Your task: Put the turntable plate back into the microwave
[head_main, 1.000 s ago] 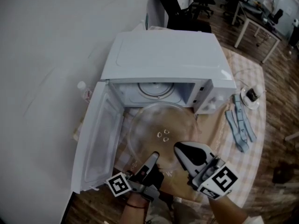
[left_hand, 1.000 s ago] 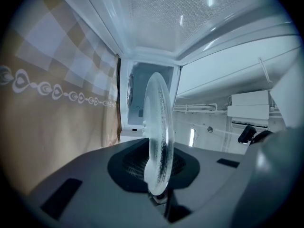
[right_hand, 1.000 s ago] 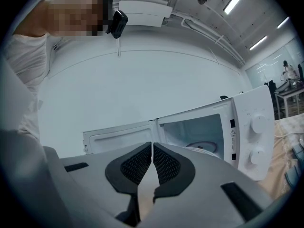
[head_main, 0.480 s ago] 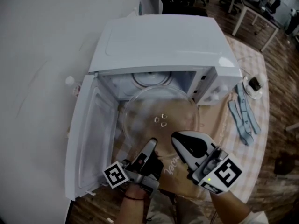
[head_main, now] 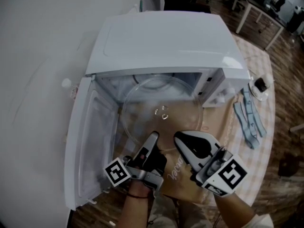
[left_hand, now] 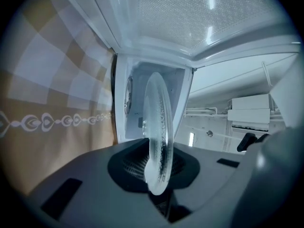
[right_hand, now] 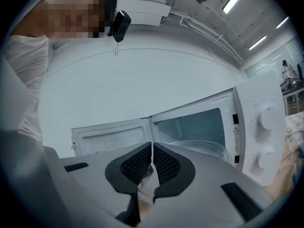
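The microwave (head_main: 161, 42) has its door (head_main: 90, 141) swung open to the left. The left gripper (head_main: 153, 139) pinches the near rim of the glass turntable plate (head_main: 163, 112), which is held flat with its far edge inside the cavity. Just beside it, the right gripper (head_main: 183, 144) has its jaws pressed together, empty.

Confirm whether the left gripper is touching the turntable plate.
Touching. Left gripper view: the left gripper has its jaws shut on the rim of the turntable plate.
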`<action>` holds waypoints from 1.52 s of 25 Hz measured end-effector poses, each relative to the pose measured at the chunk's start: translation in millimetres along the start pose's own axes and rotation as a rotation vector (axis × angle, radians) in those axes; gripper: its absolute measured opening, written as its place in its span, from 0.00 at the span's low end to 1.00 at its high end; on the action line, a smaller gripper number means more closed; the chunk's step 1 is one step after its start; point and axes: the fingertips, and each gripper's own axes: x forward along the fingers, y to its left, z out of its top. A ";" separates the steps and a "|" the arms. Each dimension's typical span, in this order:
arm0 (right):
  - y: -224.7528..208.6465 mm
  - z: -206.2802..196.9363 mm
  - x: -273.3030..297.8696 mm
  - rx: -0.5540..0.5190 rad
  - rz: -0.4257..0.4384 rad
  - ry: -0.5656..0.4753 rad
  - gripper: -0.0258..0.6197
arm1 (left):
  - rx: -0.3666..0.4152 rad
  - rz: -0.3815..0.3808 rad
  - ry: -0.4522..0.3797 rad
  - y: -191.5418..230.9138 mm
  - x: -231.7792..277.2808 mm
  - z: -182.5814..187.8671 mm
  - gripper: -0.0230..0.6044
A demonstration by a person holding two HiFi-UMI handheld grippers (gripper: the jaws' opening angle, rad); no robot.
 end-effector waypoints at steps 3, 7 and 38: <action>-2.6 -1.7 2.9 0.003 0.000 0.006 0.09 | 0.002 -0.002 -0.020 0.1 7.5 6.5 0.09; -3.1 -4.3 7.2 0.008 0.004 0.010 0.09 | 0.002 -0.005 -0.057 0.9 15.8 16.8 0.09; -32.6 -32.6 30.9 -0.034 -0.019 0.101 0.09 | 0.028 0.020 -0.092 22.4 57.7 58.0 0.09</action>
